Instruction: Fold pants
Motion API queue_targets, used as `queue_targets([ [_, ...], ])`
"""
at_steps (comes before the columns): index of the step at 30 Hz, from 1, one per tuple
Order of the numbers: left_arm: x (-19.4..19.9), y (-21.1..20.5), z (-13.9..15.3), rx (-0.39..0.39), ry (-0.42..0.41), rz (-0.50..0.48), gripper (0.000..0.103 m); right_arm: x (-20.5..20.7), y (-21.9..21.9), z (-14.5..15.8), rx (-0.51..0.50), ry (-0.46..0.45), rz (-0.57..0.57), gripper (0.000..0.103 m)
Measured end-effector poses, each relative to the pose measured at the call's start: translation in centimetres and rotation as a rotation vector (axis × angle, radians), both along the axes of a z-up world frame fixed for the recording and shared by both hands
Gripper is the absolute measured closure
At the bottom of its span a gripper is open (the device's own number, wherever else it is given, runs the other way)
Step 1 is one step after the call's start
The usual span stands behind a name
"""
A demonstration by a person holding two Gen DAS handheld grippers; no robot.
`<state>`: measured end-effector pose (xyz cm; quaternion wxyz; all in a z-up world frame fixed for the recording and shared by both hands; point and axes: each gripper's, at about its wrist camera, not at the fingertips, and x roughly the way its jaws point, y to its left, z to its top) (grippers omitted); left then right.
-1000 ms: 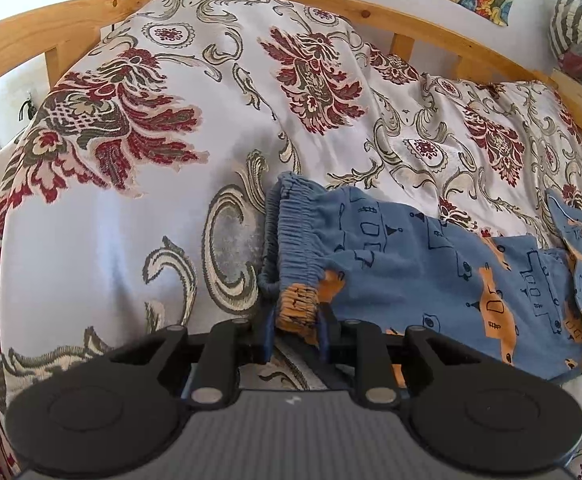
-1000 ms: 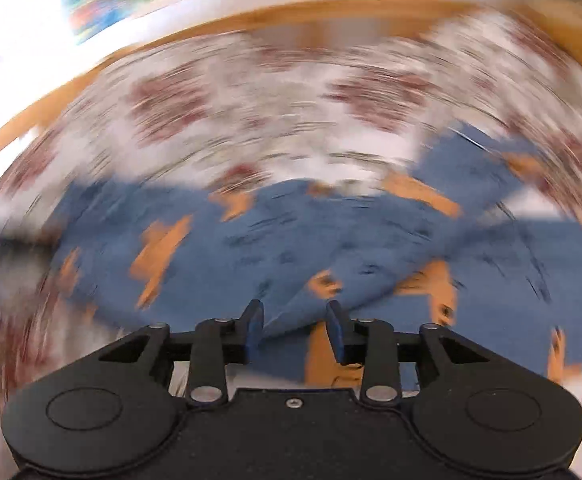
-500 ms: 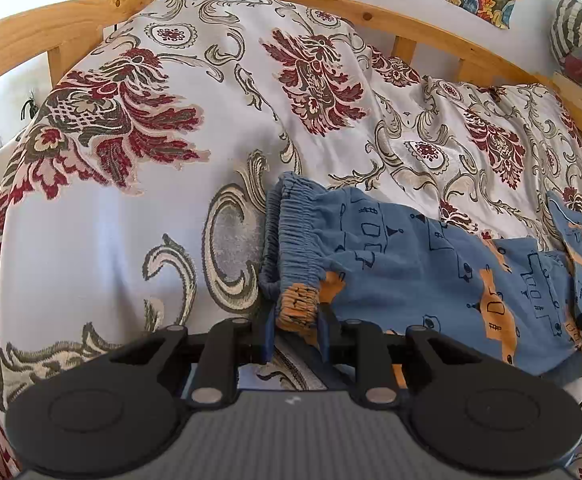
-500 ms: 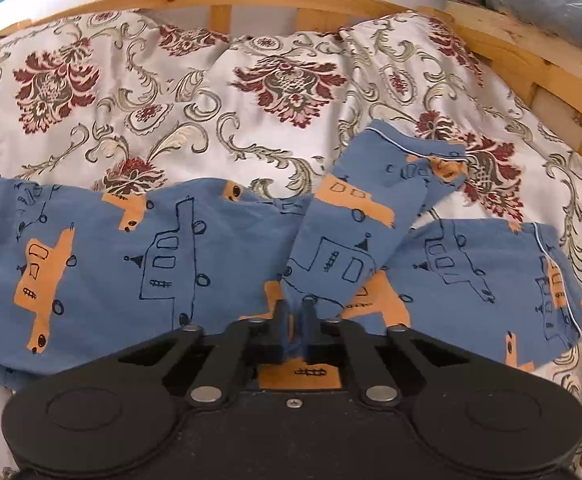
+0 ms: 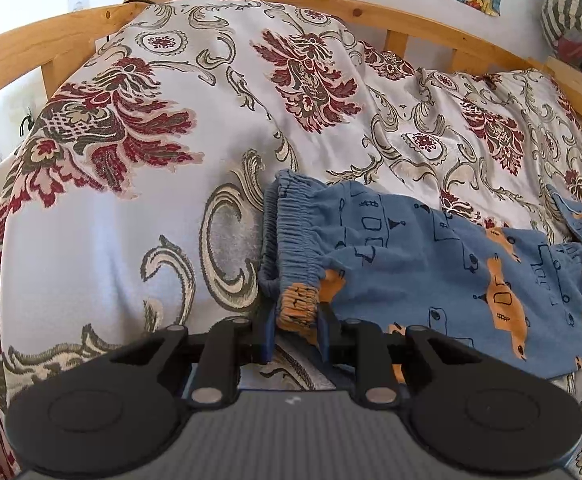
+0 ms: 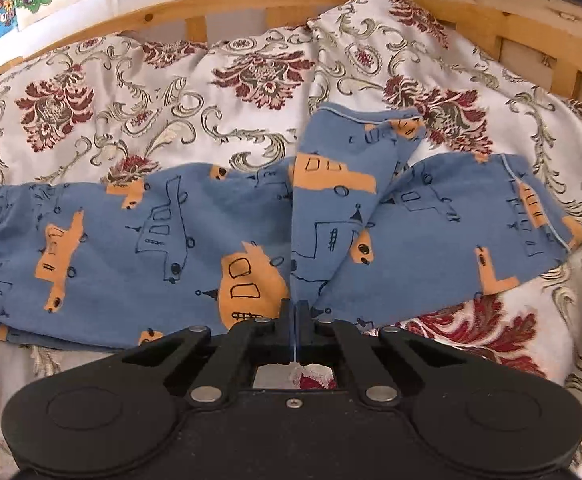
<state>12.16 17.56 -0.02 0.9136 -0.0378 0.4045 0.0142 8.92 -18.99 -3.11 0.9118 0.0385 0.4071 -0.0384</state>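
The pants lie spread across the bed, on its flowered cover, toward the near edge. At their left end, the left tongs are clamped on the near corner of the gathered waistband, a bunch of orange-printed cloth pinched between the jaws. The blue fabric with orange trucks runs flat to the right. There the right tongs are pressed together on a fold at the pants' near edge, where one leg doubles up and over toward the wooden rail while the other leg lies flat to the right.
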Motion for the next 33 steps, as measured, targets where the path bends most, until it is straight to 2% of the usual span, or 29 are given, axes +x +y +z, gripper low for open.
queue_targets([
  [2,-0.3,-0.2,0.2,0.005,0.009,-0.006,0.073,0.1,-0.4,-0.1,0.021,0.004,-0.014,0.095],
  [4,-1.0,-0.8,0.8,0.017,0.013,-0.019,0.057,-0.3,-1.0,0.0,0.045,0.002,-0.006,0.070],
  [5,-1.4,-1.2,1.2,0.032,0.011,-0.022,0.053,-0.5,-1.4,0.2,0.073,-0.001,0.002,0.064],
  [7,-2.8,-2.5,2.3,0.098,-0.025,-0.016,0.039,-1.1,-2.5,0.7,0.121,-0.014,0.006,0.045],
  [9,-4.2,-4.1,3.4,0.161,-0.084,-0.036,0.023,-1.2,-3.7,1.4,0.127,-0.027,0.006,0.038],
  [10,-4.6,-4.9,3.9,0.174,-0.114,-0.062,0.018,-1.2,-4.3,1.8,0.133,-0.035,0.012,0.030],
  [12,-4.6,-6.8,4.5,0.160,-0.161,-0.144,0.013,-0.6,-5.9,2.6,0.140,-0.055,0.033,0.021],
  [14,-3.5,-8.9,4.5,0.107,-0.196,-0.240,0.010,0.5,-7.4,3.4,0.137,-0.073,0.061,0.017],
  [17,-0.8,-12.9,3.4,-0.027,-0.208,-0.417,0.010,3.8,-9.7,4.5,0.131,-0.053,0.129,0.010],
  [20,1.7,-17.0,1.8,-0.146,-0.180,-0.581,0.010,8.6,-12.2,5.4,0.163,0.000,0.168,0.006],
  [23,3.4,-20.9,0.3,-0.218,-0.135,-0.691,0.010,14.2,-13.9,5.5,0.214,0.100,0.178,0.005],
  [26,4.3,-23.1,-1.0,-0.279,-0.108,-0.712,0.015,19.3,-14.3,5.1,0.251,0.201,0.166,0.006],
  [29,5.2,-24.0,-2.2,-0.333,-0.051,-0.682,0.034,23.4,-13.1,4.7,0.223,0.247,0.170,0.010],
  [31,5.8,-23.9,-3.2,-0.382,-0.004,-0.640,0.049,25.4,-11.8,4.4,0.182,0.268,0.200,0.020],
  [33,6.4,-23.5,-4.0,-0.437,0.034,-0.598,0.059,27.2,-10.3,3.9,0.128,0.290,0.218,0.026],
])
